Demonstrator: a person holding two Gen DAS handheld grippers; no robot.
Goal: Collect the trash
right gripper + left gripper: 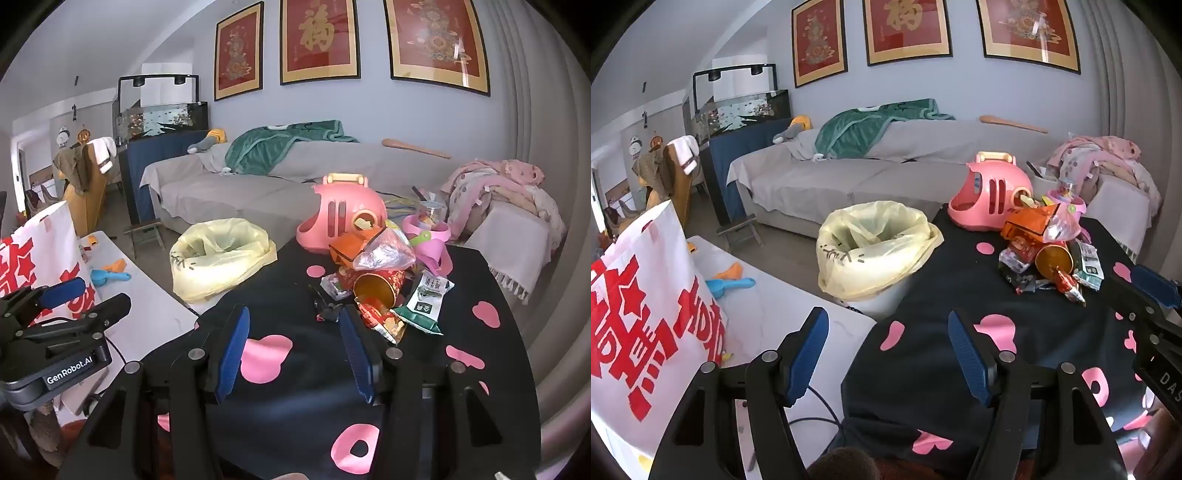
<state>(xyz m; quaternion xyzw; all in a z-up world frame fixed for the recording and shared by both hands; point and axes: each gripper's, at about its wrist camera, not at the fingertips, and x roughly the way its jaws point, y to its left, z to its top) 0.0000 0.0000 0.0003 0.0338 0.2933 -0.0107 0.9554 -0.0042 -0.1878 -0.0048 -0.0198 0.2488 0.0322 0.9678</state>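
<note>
Lying in a loose heap on the black cloth [369,369], the trash [384,291] sits just before the pink toy [340,221]: crinkly wrappers, a green packet [424,306] and a tipped gold cup [376,291]. It all looks light, thin and slippery; wrappers would likely crumple, so a pinch on a free edge or corner seems best, and the cup by its rim. The right gripper [291,347] hovers near the heap, jaws apart and empty. The left gripper [886,354] gapes wide, holding nothing. The lined bin [875,247] stands beside the table.
</note>
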